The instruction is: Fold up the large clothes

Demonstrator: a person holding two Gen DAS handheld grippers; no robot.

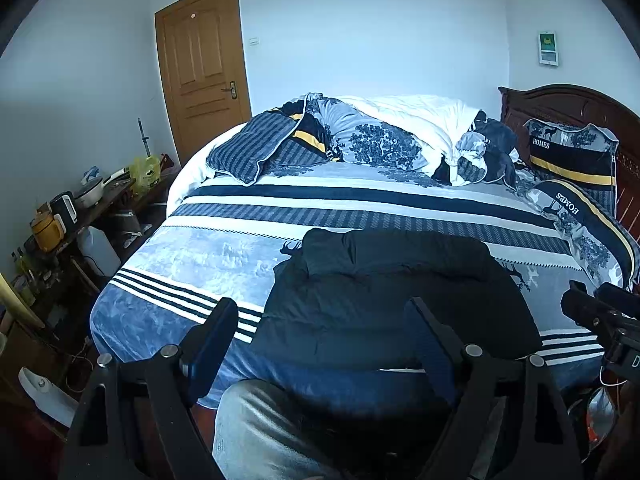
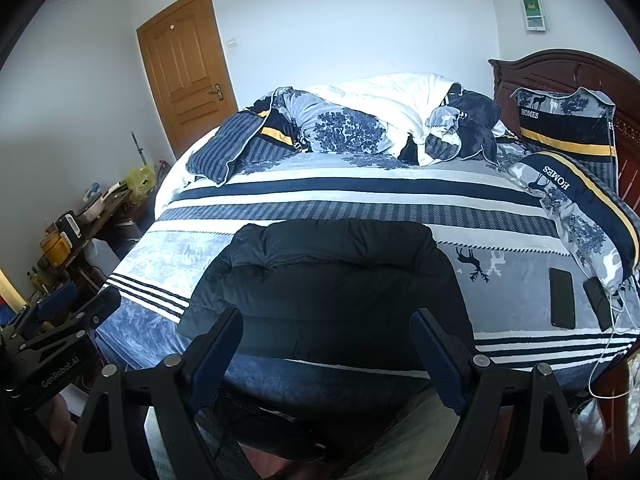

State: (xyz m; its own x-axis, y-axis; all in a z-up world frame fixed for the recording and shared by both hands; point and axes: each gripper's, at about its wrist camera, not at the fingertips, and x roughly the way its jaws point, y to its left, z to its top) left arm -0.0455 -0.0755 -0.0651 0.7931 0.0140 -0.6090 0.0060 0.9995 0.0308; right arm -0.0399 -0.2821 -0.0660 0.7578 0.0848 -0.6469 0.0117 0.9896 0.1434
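Both pillows (image 2: pixel 568 128) at the far right read "HOMES"; the left tool (image 2: pixel 76 304) reads "GenRobot.AI". The black jacket (image 2: pixel 328 288) lies on the bed's (image 2: pixel 280 208) near edge, just beyond both wide-open, empty tools, left (image 1: pixel 320 344) and right (image 2: pixel 326 348).

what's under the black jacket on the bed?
The black jacket lies flat on the striped blue-and-white bedspread, which shows all around it. Whatever the bedspread carries directly beneath the jacket is covered, so that part cannot be seen.

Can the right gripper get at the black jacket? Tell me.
Probably yes: the right gripper is open, empty, pointing at the black jacket lying flat on the bed, with nothing between them.
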